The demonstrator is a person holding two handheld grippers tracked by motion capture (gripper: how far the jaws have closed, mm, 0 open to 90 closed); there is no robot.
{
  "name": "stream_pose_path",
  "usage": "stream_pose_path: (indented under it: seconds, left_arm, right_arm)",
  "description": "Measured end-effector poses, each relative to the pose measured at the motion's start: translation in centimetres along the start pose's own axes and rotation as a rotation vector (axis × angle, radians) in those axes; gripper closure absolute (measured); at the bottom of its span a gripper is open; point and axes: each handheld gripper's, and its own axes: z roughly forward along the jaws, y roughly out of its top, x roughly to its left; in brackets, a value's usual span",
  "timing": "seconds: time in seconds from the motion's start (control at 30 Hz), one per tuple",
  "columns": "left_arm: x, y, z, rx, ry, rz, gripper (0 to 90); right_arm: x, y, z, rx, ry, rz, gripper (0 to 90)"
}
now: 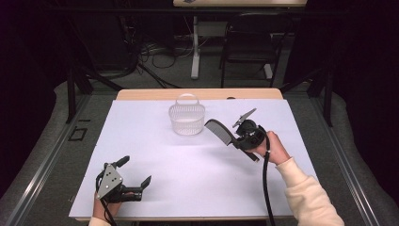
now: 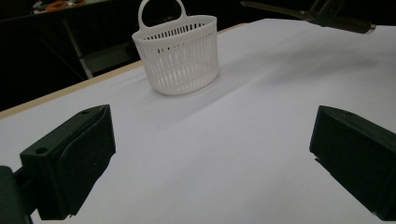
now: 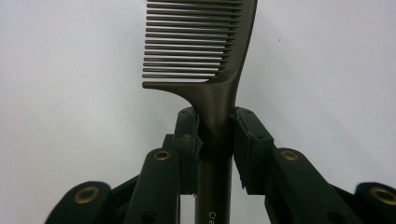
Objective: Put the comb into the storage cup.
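From above, we hold the dark plastic wide-toothed comb point(image 1: 219, 132) by its handle in our right gripper point(image 1: 234, 137), raised just right of the white slotted plastic basket point(image 1: 187, 120), likely its destination. Our left gripper point(image 1: 136, 176) rests wide and empty near the white sheet's point(image 1: 155, 141) near-left edge.

From the left gripper, we see open sheet up to the basket point(image 2: 178, 56).

From the right gripper, the pads point(image 3: 246, 140) clamp the comb's point(image 3: 201, 51) neck.

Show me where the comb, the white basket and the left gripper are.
comb point(image 3: 196, 42), right gripper view, on its teeth.
white basket point(image 1: 187, 120), high view, on its front wall.
left gripper point(image 1: 137, 174), high view, midway between its fingers.
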Motion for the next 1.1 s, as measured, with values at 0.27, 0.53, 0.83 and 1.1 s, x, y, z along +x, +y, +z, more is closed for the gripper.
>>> stream_pose_path:
  seconds: [0.27,0.53,0.83,1.1]
  left_arm:
    - [0.1,0.0,-0.2,-0.008,0.009,-0.001,0.1]
    - [0.1,-0.1,0.0,-0.002,0.01,-0.007,0.1]
    - [0.1,-0.1,0.0,-0.001,0.008,-0.004,0.1]
    - [0.1,0.0,0.2,0.0,0.008,-0.008,0.1]
  right_arm:
    - [0.3,0.4,0.4,-0.057,0.0,0.012,72.6]
    - [-0.6,0.0,0.0,-0.103,-0.017,0.045,72.6]
    - [-0.9,-0.2,-0.3,-0.151,-0.029,0.066,72.6]
    - [-1.4,-0.4,-0.2,-0.165,-0.039,0.072,72.6]
